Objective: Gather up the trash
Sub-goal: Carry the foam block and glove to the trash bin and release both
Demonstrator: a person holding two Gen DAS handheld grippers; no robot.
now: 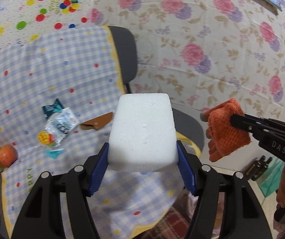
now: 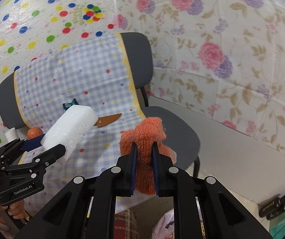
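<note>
Foam block (image 1: 142,127) is clamped between the wide-set jaws of the left gripper (image 1: 142,159), near the chair (image 1: 190,127). Orange glove (image 2: 145,155) is pinched in the nearly closed right gripper (image 2: 144,159). Wrappers (image 1: 60,123) lie far left.

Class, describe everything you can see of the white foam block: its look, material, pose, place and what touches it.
The white foam block is a rounded-edged slab with a grainy, pitted surface like polystyrene, plain and unmarked. It is held in the air above the checked cloth on the chair, clamped at its near end between the blue pads of the left gripper, its far end pointing forward. In the right wrist view it slants upward. Nothing else touches it.
</note>
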